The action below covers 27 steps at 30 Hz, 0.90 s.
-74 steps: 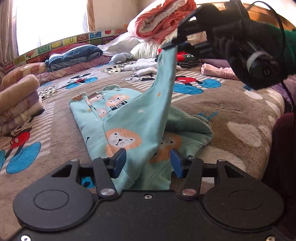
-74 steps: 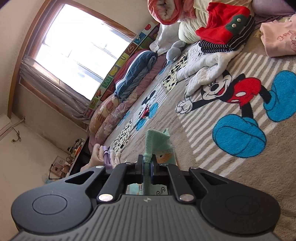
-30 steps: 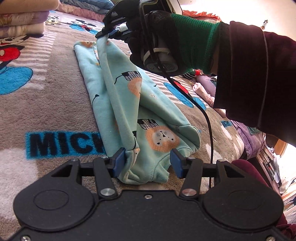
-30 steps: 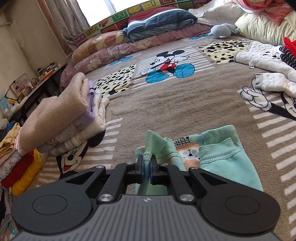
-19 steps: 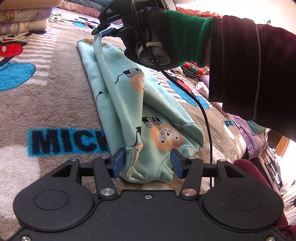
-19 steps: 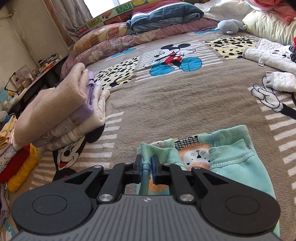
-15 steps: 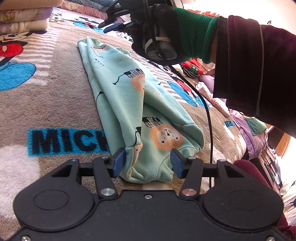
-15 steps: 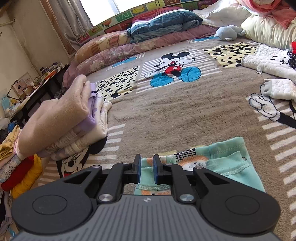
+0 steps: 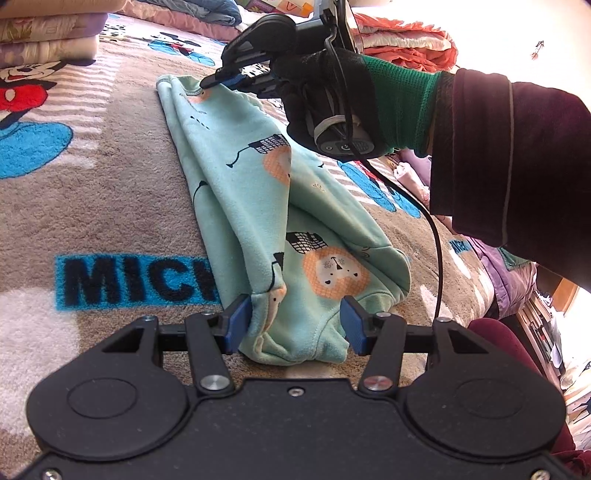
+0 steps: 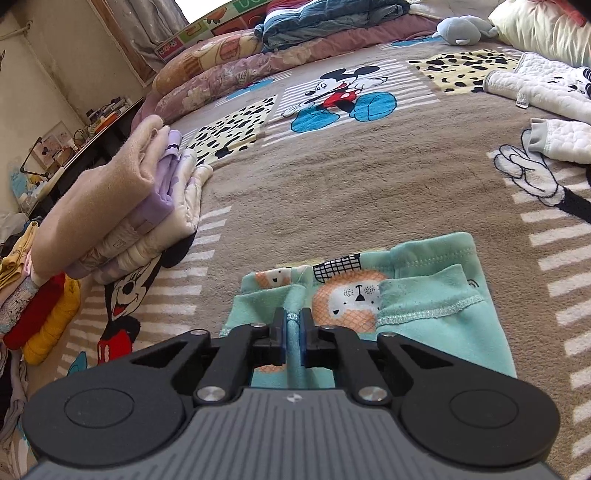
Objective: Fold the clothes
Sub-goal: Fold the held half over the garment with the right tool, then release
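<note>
On Mickey blanket: mint lion-print garment, folded lengthwise into narrow strip. Left gripper: jaws spread, straddling near end. Right gripper: jaws nearly together, pinching ridge at far end. Cross-fold judged outstanding. Folded stack beside.

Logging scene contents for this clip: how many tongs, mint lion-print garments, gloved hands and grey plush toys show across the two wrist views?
tongs: 2 (left tongs open, right tongs shut on a fold)
mint lion-print garment: 1
gloved hand: 1
grey plush toy: 1
total: 5
</note>
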Available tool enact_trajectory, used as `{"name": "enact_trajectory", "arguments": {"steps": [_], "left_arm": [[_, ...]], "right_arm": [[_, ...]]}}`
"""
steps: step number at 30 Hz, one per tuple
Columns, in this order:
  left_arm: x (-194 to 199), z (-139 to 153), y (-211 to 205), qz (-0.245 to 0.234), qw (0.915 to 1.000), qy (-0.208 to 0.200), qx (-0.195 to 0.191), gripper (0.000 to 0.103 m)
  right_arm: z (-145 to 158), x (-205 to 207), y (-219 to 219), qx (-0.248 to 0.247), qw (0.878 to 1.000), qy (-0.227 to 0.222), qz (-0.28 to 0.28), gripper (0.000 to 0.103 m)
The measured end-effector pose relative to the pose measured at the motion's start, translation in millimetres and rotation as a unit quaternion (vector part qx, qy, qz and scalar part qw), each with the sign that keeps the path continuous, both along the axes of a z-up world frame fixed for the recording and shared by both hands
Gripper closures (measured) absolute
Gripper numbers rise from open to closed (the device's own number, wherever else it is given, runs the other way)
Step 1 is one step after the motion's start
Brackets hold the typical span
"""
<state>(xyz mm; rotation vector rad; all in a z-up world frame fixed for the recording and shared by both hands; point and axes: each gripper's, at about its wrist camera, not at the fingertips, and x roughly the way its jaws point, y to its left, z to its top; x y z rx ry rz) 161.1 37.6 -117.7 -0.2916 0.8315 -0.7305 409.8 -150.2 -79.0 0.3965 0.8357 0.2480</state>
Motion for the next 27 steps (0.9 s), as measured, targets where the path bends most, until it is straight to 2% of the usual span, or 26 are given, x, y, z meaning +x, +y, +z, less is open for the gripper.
{"name": "enact_trajectory", "arguments": {"steps": [3, 8, 12, 15, 18, 21, 23, 26, 27], "left_arm": [[0.9, -0.7, 0.4, 0.000, 1.0000, 0.001, -0.001, 0.051], [1.6, -1.0, 0.9, 0.001, 1.0000, 0.003, -0.002, 0.051], [0.6, -0.8, 1.1, 0.000, 1.0000, 0.002, -0.002, 0.049], [-0.1, 0.0, 0.9, -0.002, 1.0000, 0.000, -0.002, 0.046], [-1.3, 0.4, -0.1, -0.002, 1.0000, -0.003, 0.001, 0.045], [-1.9, 0.6, -0.1, -0.001, 1.0000, -0.004, 0.003, 0.044], [-2.4, 0.8, -0.2, 0.000, 1.0000, -0.005, 0.006, 0.044], [-3.4, 1.0, -3.9, 0.000, 0.9998, -0.009, 0.015, 0.044], [-3.8, 1.0, -5.2, 0.000, 0.9998, -0.010, 0.019, 0.042]], "right_arm": [[8.5, -4.8, -6.2, 0.006, 1.000, -0.026, -0.010, 0.095], [3.8, -1.4, -5.4, -0.022, 0.999, -0.023, -0.005, 0.094], [1.5, -1.4, -6.9, -0.024, 0.999, -0.015, -0.015, 0.094], [3.5, -3.2, -8.1, -0.013, 1.000, -0.013, -0.010, 0.088], [19.7, -15.9, -8.9, -0.021, 0.999, -0.049, -0.007, 0.087], [40.9, -39.2, -4.3, -0.031, 0.995, -0.089, 0.032, 0.086], [48.6, -60.3, 6.9, -0.053, 0.989, -0.101, 0.096, 0.082], [45.9, -95.8, 22.2, -0.102, 0.973, -0.109, 0.177, 0.081], [37.6, -99.9, 21.3, -0.114, 0.973, -0.100, 0.175, 0.081]]}}
